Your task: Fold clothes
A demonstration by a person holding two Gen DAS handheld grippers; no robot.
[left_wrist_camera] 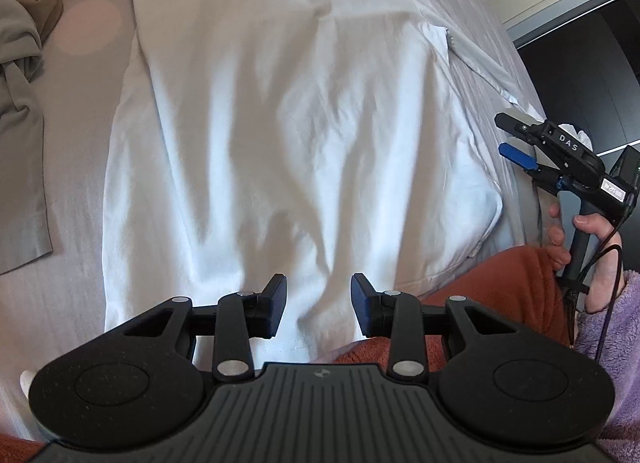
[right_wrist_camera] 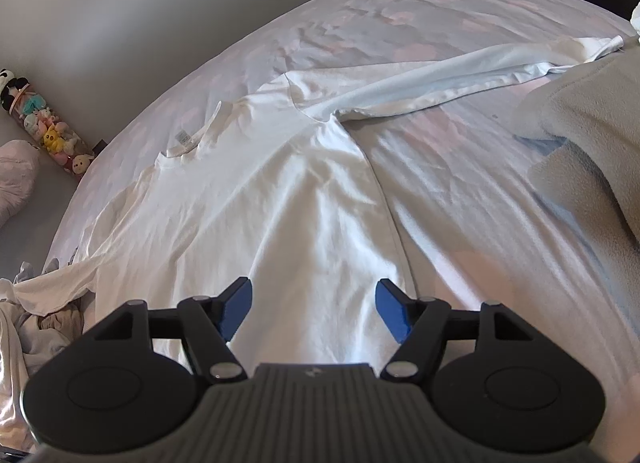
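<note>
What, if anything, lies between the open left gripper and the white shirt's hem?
Nothing visible does. The left gripper is open just above the white shirt, whose hem sits between its fingers. The grey-brown garment lies off to the side on the bed.

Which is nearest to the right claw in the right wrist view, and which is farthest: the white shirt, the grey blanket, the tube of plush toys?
1. White shirt: directly under the open right claw.
2. Grey blanket: right side of the bed.
3. Tube of plush toys: far left, against the wall.

Both wrist views close above white shirt.
</note>
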